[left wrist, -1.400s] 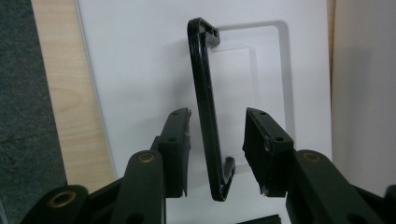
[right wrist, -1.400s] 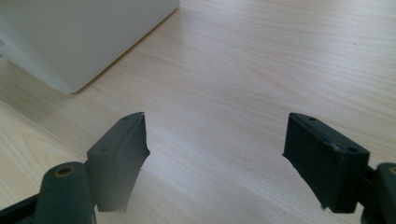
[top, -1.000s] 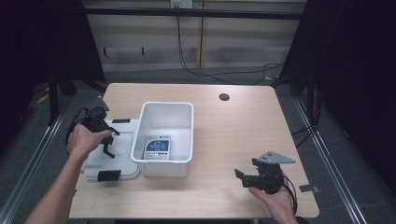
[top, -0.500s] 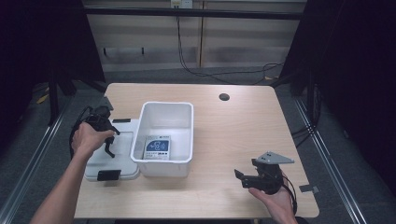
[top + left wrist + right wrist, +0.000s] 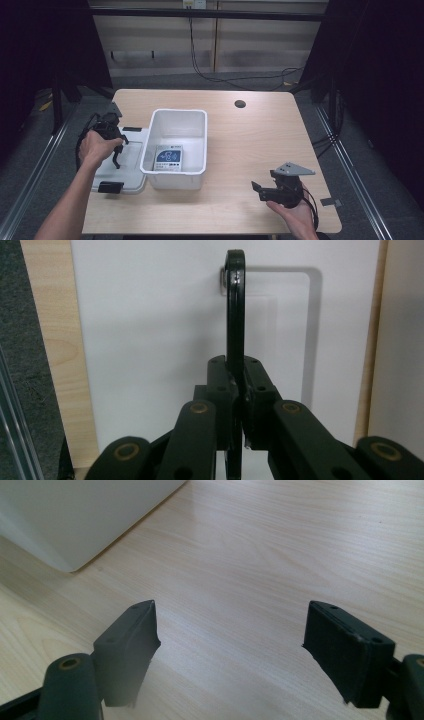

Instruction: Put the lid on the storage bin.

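Our left gripper (image 5: 239, 405) has just closed its jaws on the lid's black handle (image 5: 235, 305); the lid (image 5: 125, 167) lies beside the white bin (image 5: 180, 145). Our right gripper (image 5: 230, 645) rests wide open, empty

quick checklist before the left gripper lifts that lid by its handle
1. Left gripper shut on the lid's black handle: ok; the jaws have just been closing on it.
2. Handle raised off the white lid: ok.
3. Lid lies flat beside the white bin: ok.
4. Bin open on top: ok; a blue-and-white packet lies inside.
5. Right gripper open and apart from the bin, over bare table: ok.
6. Black latches free: cannot tell.
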Available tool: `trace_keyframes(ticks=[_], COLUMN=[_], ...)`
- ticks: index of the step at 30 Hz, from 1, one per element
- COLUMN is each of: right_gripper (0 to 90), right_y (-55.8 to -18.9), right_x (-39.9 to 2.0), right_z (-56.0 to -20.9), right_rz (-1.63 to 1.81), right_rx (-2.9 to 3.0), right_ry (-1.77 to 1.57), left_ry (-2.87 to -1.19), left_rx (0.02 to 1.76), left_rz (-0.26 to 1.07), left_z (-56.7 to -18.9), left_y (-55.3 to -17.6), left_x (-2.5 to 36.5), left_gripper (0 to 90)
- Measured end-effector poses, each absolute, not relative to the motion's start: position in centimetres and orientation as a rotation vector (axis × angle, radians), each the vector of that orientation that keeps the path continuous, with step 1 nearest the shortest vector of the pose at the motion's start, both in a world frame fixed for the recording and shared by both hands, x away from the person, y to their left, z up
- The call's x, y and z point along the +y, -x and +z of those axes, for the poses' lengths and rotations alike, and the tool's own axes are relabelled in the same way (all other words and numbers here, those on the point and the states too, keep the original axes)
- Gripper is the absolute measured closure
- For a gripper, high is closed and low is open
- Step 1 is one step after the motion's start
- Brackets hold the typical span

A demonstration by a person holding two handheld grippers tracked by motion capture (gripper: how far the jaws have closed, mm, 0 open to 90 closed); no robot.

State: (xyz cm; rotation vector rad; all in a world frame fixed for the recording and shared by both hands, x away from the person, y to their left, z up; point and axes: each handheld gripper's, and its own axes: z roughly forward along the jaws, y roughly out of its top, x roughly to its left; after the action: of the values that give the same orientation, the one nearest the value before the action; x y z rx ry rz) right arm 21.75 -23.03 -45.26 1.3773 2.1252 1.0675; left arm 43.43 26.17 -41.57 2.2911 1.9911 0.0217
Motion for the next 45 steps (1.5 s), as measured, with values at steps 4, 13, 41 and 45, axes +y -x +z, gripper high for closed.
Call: trace_keyframes(ticks=[4, 13, 41, 45], right_gripper=[21.1, 21.1, 21.0, 21.0], right_y=[-21.7, -21.7, -21.7, -21.7], right_x=[-23.0, -23.0, -23.0, -23.0], right_z=[-45.2, -45.2, -45.2, -45.2], right_rz=[1.066, 1.064, 1.058, 1.058], right_rx=[2.126, 2.124, 2.127, 2.128], right_ry=[-1.379, -1.379, -1.380, -1.380], left_ry=[-2.315, -2.308, -2.303, -2.298], left_rx=[1.989, 1.987, 1.926, 1.924], left_rz=[0.019, 0.015, 0.015, 0.011], left_z=[-41.4, -40.6, -37.4, -37.0], left_y=[-43.4, -43.1, -42.1, -42.0], left_x=[26.1, 26.5, 27.7, 28.0], left_gripper=[84.8, 84.9, 84.8, 84.9])
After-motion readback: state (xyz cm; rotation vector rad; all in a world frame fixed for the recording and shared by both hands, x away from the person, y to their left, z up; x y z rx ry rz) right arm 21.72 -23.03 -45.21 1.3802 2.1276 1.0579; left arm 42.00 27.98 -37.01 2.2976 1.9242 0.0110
